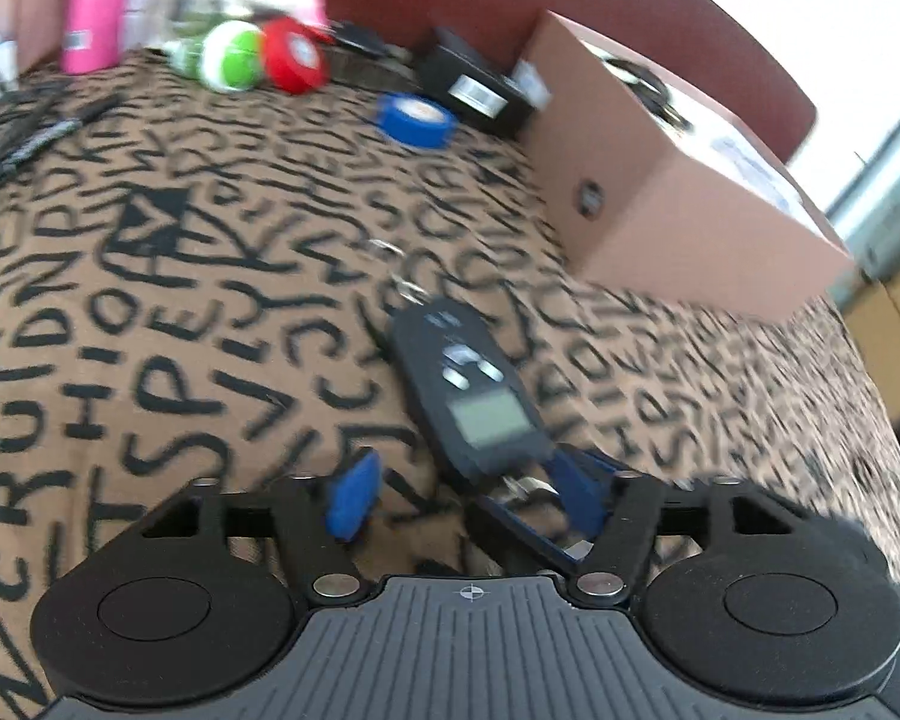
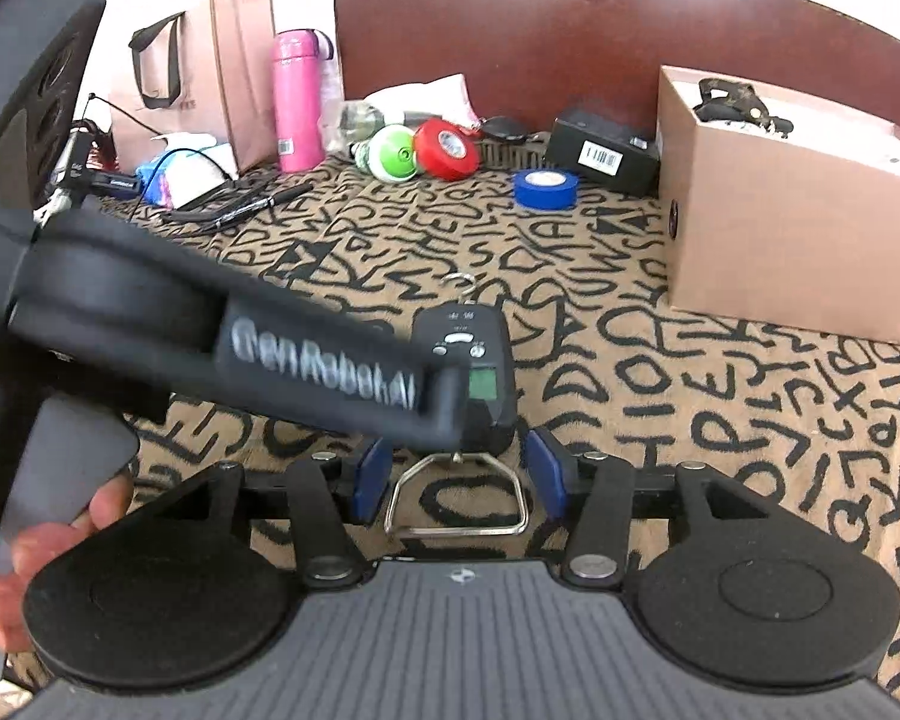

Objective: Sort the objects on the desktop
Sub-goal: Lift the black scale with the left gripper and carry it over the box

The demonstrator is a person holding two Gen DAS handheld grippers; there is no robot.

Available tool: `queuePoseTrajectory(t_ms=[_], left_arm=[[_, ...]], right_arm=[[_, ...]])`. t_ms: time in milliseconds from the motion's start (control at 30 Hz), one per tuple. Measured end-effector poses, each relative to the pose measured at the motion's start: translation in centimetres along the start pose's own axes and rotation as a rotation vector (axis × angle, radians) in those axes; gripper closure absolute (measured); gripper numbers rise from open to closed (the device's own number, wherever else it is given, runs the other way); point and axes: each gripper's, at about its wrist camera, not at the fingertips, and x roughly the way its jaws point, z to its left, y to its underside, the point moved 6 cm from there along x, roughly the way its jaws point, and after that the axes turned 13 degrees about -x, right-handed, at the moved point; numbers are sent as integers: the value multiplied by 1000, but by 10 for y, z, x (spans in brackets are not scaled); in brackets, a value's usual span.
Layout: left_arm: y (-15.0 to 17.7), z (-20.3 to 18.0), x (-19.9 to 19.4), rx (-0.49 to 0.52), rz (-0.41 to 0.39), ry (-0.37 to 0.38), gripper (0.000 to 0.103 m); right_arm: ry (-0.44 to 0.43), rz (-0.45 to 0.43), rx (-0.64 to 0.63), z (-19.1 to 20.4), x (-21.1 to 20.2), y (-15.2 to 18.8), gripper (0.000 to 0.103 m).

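Scale [image 2: 468, 384] lying flat mid-cloth [image 2: 660, 396], right gripper [image 2: 459, 474] spread wide around its metal handle [image 2: 456, 495], left gripper [image 1: 468, 495] likewise gaping, scale's near end between its pads, box [image 2: 792, 216] near the far right edge

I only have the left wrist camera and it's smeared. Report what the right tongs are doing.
Observer: The right tongs are open, one pad on each side of the steel handle loop at the near end of the hanging scale. Neither pad touches it.
Operator: Tell me where my left gripper sits from that side.
Observer: Its black body crosses above the scale from the left and hides part of the display.
Operator: Name what stands left of the pink bottle.
Observer: A pink paper shopping bag with black handles, upright, beside the pink bottle.
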Motion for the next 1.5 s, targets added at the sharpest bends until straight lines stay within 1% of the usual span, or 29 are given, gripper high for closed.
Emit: queuePoseTrajectory(t_ms=[100, 267, 333, 433, 467, 500, 600, 667, 800, 1067, 1200, 1400, 1500], left_arm=[[-11, 2, 6, 1, 1, -22, 22], [-23, -3, 18, 8, 14, -34, 19], [-25, -7, 23, 27, 18, -38, 19], [-26, -11, 33, 73, 15, -69, 20], [-27, -14, 35, 95, 15, -77, 25], [-27, -15, 36, 111, 14, -80, 34], [-27, -15, 38, 118, 23, -74, 35], [-27, -14, 40, 116, 22, -68, 32], [-26, -15, 39, 132, 22, -54, 40], [-18, -21, 29, 111, 30, -42, 42], [-20, -37, 16, 102, 5, -1, 42], [-39, -83, -15, 169, -95, 76, 42], [-50, -109, -26, 195, -132, 118, 42]], right_arm=[[1, 9, 13, 0, 8, -2, 47], [5, 29, 5, 3, 17, -1, 48], [5, 31, 8, 2, 18, -1, 50], [1, 34, 12, 0, 20, -3, 50], [4, 37, 16, -1, 21, -3, 50], [2, 36, 24, -2, 21, -3, 50], [-6, 37, 39, -4, 23, -3, 50], [-7, 36, 42, -4, 25, -3, 50], [3, 28, 22, -2, 29, -3, 48], [2, 29, 24, 0, 15, -1, 50], [28, -7, 36, -6, -4, -6, 50], [115, -124, 25, -28, -40, -34, 50], [162, -183, 22, -42, -57, -48, 50]])
